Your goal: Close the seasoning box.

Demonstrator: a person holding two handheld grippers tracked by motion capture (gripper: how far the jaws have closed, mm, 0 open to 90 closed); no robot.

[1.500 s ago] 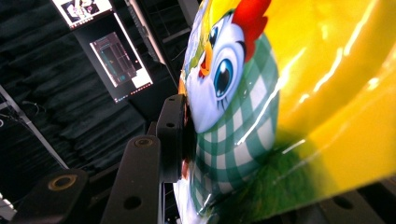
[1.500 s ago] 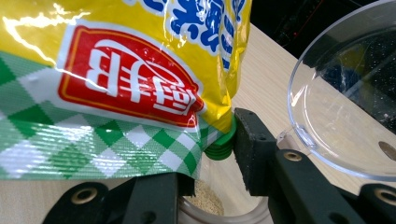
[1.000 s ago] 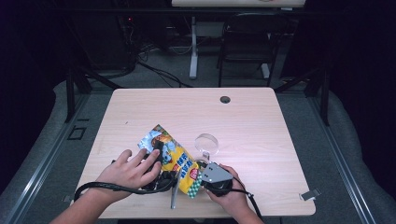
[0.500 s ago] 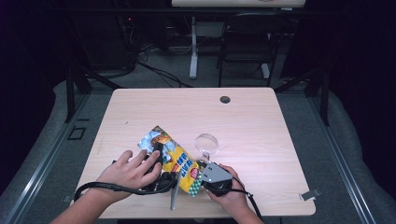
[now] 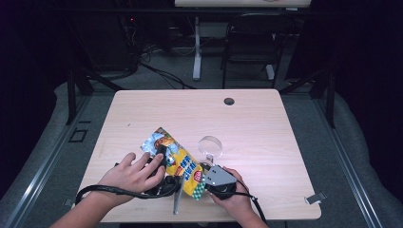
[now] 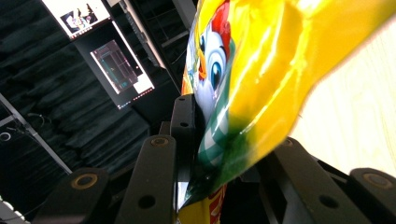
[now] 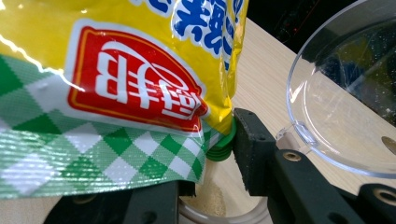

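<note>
A yellow snack bag [image 5: 178, 161] with a green-checked end lies at the near side of the table [image 5: 247, 118]. My left gripper [image 5: 164, 166] sits under the person's left hand at the bag's middle. Its jaws have just been closing, and the bag [image 6: 252, 93] bulges between them, pressed by the pads [image 6: 187, 121]. My right gripper [image 5: 202, 183], with its grey plate on top, is at the bag's checked end. That end [image 7: 116, 93] covers its left jaw. Its right pad [image 7: 252, 149] stands against the bag's edge and a small green ridged piece [image 7: 219, 144].
A clear round bowl [image 5: 210, 145] stands just beyond the right gripper, close to its right jaw [image 7: 345, 102]. A grey stick [image 5: 177, 202] lies by the front edge. At the table's far side there is a dark grommet hole [image 5: 229, 101]. Chairs and desk legs stand behind.
</note>
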